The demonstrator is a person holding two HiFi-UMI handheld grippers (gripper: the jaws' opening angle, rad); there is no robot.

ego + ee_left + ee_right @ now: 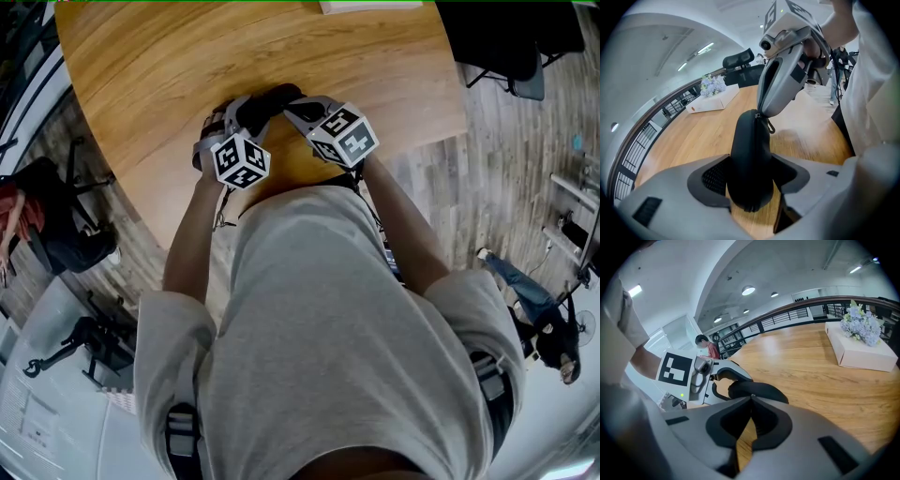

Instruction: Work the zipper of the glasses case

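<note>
A black zippered glasses case stands on its edge on the round wooden table, near the front edge. My left gripper is shut on the near end of the case, one pad against each side. My right gripper is shut, and its tips meet at the far top end of the case, right at the zipper. A small pull loop hangs beside those tips. In the right gripper view the closed tips touch the case; whether they pinch the zipper tab I cannot tell.
A white box topped with pale flowers lies at the table's far side; it is also in the left gripper view. Black office chairs stand behind the table. A person in red is far off.
</note>
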